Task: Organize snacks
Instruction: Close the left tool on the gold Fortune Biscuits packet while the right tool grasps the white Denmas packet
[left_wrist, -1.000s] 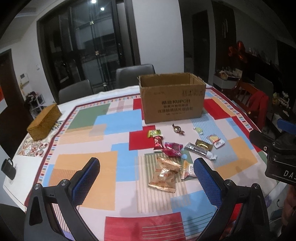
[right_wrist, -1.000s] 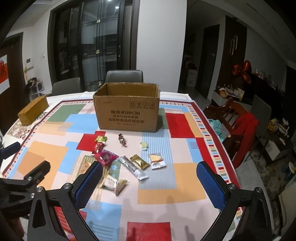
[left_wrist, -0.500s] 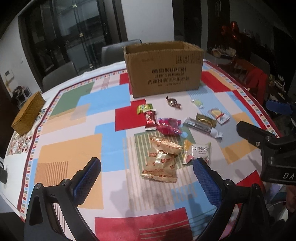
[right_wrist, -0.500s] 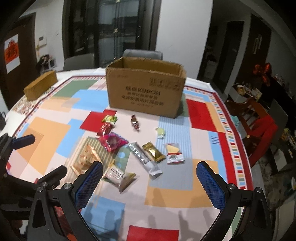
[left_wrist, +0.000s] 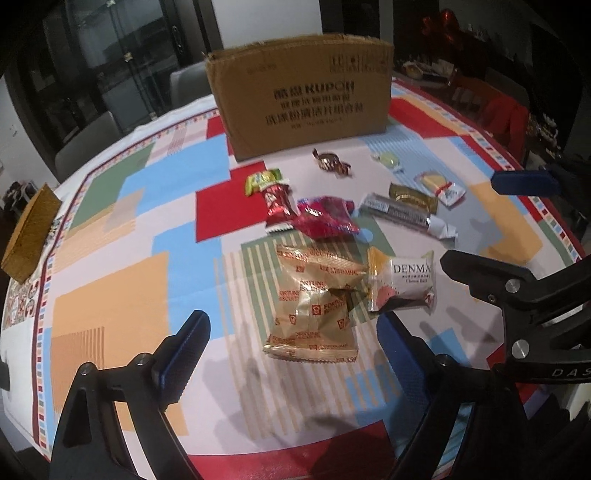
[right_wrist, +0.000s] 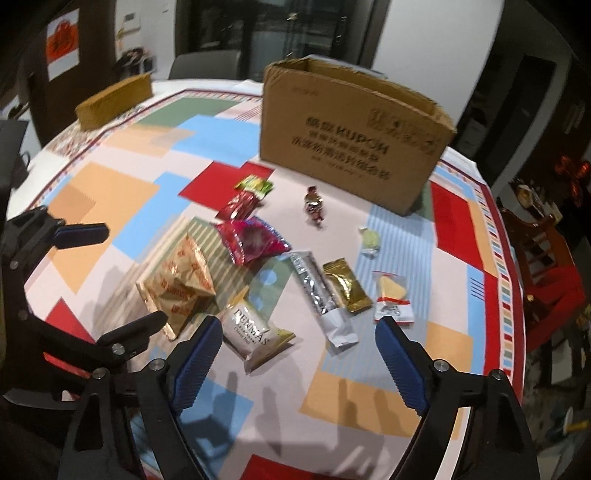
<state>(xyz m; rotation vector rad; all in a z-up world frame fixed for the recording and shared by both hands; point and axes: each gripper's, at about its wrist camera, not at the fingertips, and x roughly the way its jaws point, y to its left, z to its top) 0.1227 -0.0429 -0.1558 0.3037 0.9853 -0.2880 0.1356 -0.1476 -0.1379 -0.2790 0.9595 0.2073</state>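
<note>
Both hand-held grippers, left (left_wrist: 291, 343) and right (right_wrist: 299, 350), hover closing, nothing pinched; every snack (left_wrist: 314, 306) ahead awaits the cardboard box (left_wrist: 299, 92) beyond.

My left wrist camera sits behind my left gripper (left_wrist: 291, 354), tilted down at the patchwork-coloured tablecloth (left_wrist: 122, 299), close over the gold fortune biscuit packets (left_wrist: 314, 306). My right wrist camera looks down past my right gripper (right_wrist: 299, 358) from further right. Both views share the white Denmas cheese ball packet (left_wrist: 404, 282) (right_wrist: 255, 338), the brown printed cardboard box (left_wrist: 303, 92) (right_wrist: 351, 144) at the back, and each catches the other gripper at its edge.
</note>
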